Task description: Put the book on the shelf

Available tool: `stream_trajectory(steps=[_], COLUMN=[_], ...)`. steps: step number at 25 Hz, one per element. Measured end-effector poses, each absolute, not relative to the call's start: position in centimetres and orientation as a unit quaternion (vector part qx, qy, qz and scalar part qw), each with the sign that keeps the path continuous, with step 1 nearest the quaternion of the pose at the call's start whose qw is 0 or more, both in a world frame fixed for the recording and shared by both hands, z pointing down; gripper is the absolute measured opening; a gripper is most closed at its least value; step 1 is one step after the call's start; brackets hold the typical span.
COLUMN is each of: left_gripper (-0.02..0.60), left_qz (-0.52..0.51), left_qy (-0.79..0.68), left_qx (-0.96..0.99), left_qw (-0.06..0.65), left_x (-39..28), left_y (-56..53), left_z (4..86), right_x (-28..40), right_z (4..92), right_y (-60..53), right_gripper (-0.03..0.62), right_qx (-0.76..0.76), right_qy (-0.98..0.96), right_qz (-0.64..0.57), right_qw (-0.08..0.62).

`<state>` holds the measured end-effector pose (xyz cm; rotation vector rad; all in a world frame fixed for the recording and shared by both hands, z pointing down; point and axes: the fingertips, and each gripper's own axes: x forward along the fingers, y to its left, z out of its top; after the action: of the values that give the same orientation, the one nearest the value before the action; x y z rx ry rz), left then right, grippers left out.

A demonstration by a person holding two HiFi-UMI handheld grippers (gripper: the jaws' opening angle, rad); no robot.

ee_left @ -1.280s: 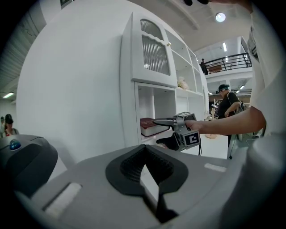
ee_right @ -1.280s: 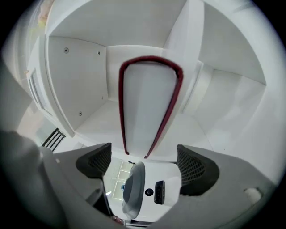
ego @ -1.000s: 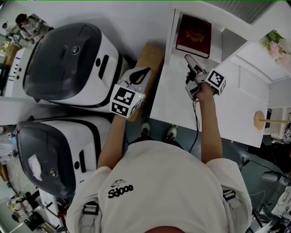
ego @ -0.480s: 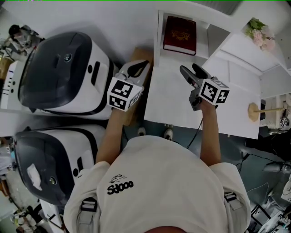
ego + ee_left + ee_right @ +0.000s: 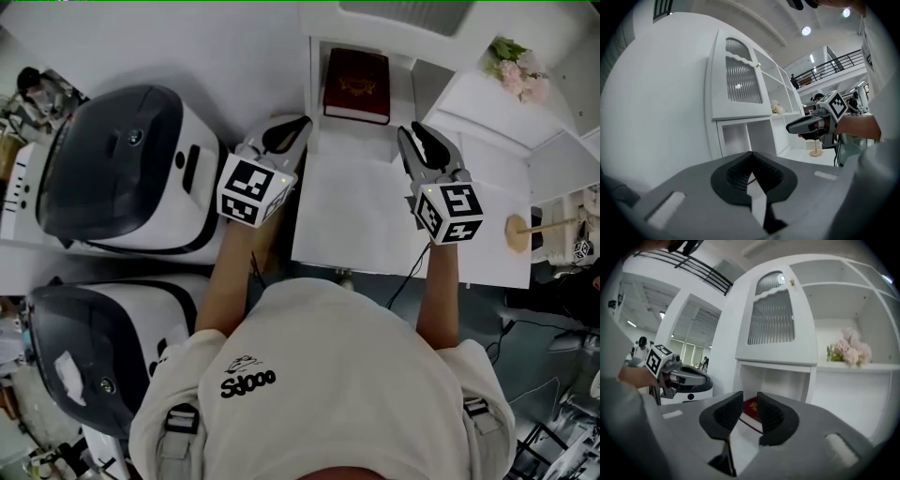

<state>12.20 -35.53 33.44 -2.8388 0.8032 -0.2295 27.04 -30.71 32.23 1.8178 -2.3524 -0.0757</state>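
So the dark red book [image 5: 356,84] is lying flat, cover up, inside the low open cubby of the white shelf [image 5: 315,89], and nothing is touching it. To me that's looking like the placing part is basically done and we're sitting at the letting-go end of the job.

The right gripper [image 5: 418,136] is hanging just in front of that cubby, above the white worktop [image 5: 347,220], and its jaws are closing down to a narrow gap with nothing between them (in its own view you're only seeing the book [image 5: 751,409] through the gap, well beyond the tips). The left gripper [image 5: 298,125] is hovering off to the left of the shelf's side wall, its jaws together and empty.

As for what the next move is calling for, I'm guessing not much. Both grippers just need backing straight away from the shelf without clipping the cubby's edge or nudging the book. If anyone's wanting it pushed deeper, the right one is sitting closest for a gentle shove on the near edge.
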Motion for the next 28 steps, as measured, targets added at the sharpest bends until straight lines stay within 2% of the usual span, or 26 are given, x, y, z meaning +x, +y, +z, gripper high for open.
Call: stream_trajectory(steps=[2,4,14,28], left_gripper=[0.018,0.018,0.018,0.018], left_qz=[-0.069,-0.061,-0.058,-0.057], left_qy=[0.270,0.269,0.273,0.266], left_qx=[-0.955,-0.955,-0.948,-0.953], left_qw=[0.099,0.107,0.151,0.135], left_x=[12.4,12.6,12.6,12.4], left_y=[-35.4,-35.1,-34.3,-33.9], left_z=[32.5,31.6,29.5,30.2], right_x=[27.0,27.0,25.5,24.8], right_z=[30.9,29.6,28.5,29.6], right_y=[-30.4,-30.0,-29.6,-29.4], right_gripper=[0.065,0.003,0.002,0.002], right_qx=[0.611,0.614,0.587,0.578], right_qy=[-0.783,-0.776,-0.786,-0.795], right_qz=[-0.063,-0.097,-0.141,-0.128], right_qw=[0.097,0.104,0.132,0.133])
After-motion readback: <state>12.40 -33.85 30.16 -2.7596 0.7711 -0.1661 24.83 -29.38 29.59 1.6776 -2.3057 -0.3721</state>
